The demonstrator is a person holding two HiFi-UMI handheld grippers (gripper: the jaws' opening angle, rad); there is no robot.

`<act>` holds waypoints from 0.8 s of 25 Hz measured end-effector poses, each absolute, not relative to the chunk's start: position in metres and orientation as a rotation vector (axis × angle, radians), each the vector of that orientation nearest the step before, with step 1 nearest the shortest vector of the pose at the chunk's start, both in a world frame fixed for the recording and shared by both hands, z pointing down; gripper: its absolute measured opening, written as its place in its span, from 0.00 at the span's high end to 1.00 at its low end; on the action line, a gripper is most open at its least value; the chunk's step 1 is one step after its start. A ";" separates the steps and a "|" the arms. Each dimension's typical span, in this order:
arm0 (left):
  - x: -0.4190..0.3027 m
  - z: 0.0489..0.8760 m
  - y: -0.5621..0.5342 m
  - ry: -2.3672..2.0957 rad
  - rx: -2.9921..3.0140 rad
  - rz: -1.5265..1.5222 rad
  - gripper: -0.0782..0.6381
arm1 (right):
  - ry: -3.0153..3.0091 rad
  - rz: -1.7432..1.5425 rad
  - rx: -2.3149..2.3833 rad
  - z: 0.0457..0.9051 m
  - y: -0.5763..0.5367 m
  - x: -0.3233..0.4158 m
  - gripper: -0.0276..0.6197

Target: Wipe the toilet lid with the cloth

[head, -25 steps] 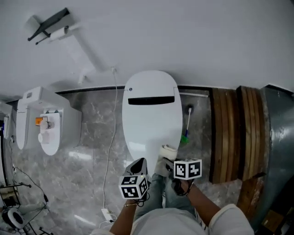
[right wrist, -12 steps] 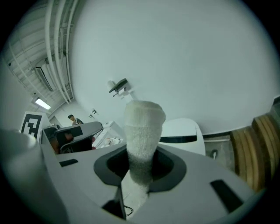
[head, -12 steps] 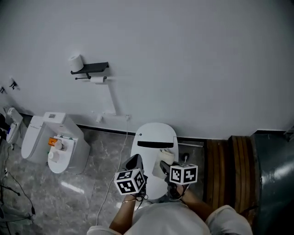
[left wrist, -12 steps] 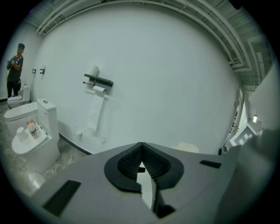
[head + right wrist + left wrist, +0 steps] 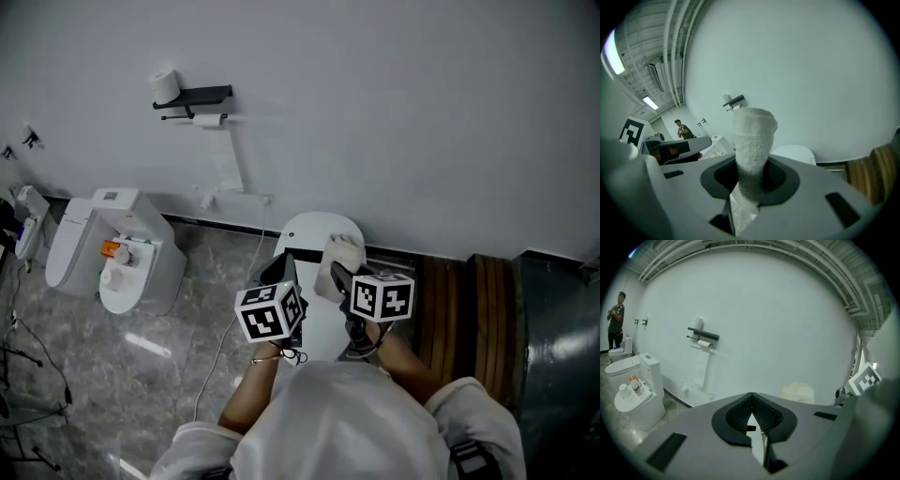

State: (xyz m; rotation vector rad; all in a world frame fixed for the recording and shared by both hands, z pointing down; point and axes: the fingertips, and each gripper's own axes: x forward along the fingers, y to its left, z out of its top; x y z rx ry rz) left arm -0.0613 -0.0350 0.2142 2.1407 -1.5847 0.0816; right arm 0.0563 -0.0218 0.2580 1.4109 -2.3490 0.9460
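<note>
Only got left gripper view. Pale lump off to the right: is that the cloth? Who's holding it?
Observer: Yes, that's the cloth. The right gripper is clamped on it, and its top sticks up past the tip.
Operator: Touching the lid?
Observer: No. In the right gripper view the lid lies behind and below the cloth, apart from it.
Operator: Where's the lid from me?
Observer: In the head view it's just past the left gripper, partly covered by it.
</note>
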 end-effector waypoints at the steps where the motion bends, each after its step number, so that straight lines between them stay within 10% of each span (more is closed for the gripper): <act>1: -0.061 0.220 -0.033 -1.580 2.136 0.101 0.87 | -2.336 0.955 1.401 0.265 -0.018 0.054 0.81; 20: -0.052 0.227 -0.035 -1.574 2.156 0.171 0.87 | -2.354 0.925 1.367 0.269 -0.019 0.046 0.81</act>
